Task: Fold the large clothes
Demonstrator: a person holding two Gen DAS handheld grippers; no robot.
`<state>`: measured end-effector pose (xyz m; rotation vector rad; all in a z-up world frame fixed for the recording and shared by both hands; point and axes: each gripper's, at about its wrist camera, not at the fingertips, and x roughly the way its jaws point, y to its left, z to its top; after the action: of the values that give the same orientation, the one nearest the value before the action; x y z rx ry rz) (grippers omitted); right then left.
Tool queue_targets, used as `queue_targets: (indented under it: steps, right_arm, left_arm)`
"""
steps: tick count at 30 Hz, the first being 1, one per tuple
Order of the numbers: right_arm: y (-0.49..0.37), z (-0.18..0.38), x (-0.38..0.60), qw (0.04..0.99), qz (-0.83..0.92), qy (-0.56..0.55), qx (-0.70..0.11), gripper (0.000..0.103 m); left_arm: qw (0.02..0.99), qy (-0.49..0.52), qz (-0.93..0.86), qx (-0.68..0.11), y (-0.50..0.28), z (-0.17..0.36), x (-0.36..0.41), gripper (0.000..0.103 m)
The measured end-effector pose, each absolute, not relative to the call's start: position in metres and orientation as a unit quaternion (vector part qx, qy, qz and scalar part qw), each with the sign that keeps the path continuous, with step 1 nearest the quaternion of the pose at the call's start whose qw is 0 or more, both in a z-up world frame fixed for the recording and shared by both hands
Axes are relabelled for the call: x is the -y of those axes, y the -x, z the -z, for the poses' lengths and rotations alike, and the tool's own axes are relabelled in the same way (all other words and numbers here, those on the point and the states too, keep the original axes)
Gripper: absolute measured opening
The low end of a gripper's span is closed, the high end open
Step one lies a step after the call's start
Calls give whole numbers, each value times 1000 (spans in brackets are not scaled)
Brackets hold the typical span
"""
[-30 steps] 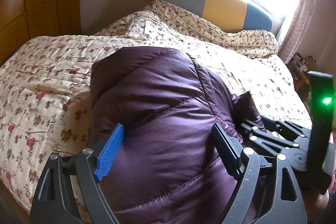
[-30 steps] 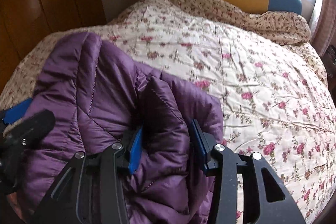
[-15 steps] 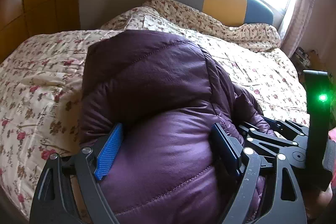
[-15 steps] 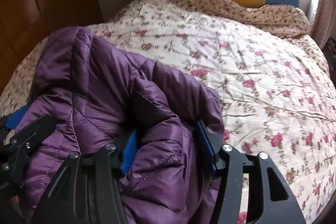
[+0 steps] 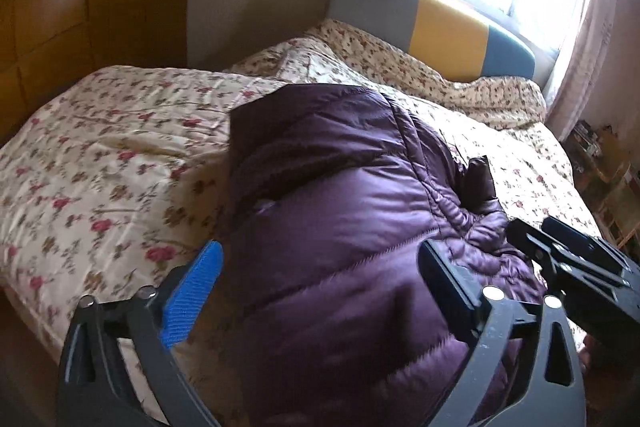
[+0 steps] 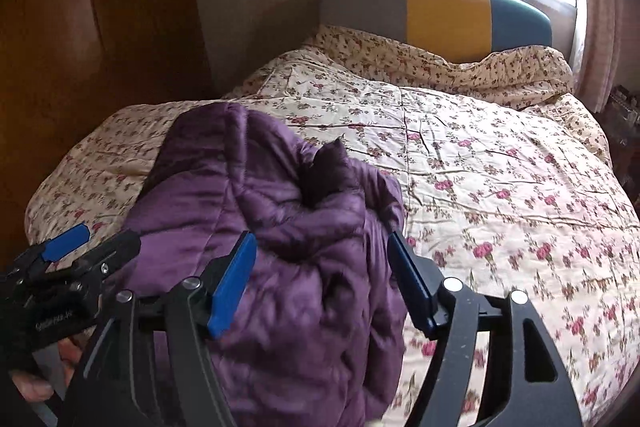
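A purple quilted puffer jacket [image 5: 340, 211] lies bunched on the near part of the floral bed; it also shows in the right wrist view [image 6: 256, 211]. My left gripper [image 5: 316, 287] is open, its fingers spread wide over the jacket's near end. My right gripper [image 6: 320, 279] is open too, its blue pads apart on either side of the jacket's right bulge, not pinching it. Each gripper shows in the other's view, the right one at the right edge [image 5: 576, 267] and the left one at the left edge [image 6: 68, 267].
The bed has a floral quilt [image 6: 500, 167] and a grey, yellow and teal headboard [image 6: 440, 11] under a bright window. A brown wooden wardrobe [image 5: 92, 7] stands on the left. Cluttered shelves [image 5: 600, 163] stand right of the bed.
My right gripper's jaws have opened and let go of the jacket fold. Both grippers pulled back and up from the jacket, which has settled on the bed.
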<state>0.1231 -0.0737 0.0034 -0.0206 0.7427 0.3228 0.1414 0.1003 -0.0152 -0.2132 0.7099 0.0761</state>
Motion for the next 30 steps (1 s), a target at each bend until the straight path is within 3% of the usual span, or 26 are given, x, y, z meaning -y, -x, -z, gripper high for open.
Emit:
queue_targets:
  steps: [9,20,30]
  right_arm:
    - [-82,-4,78,922,-161,19,-352,72]
    - [-46,-3,88,926,-145,39,-346,92]
    - [-34,3,92,925,-144,45,-348,94]
  left_arm:
    - [934,112,-69,-331,-94,9,-101,100]
    - [933,101,-101,-331,-48,15,-88,100]
    - [929,104,-104,-340,-33,20,-79,100]
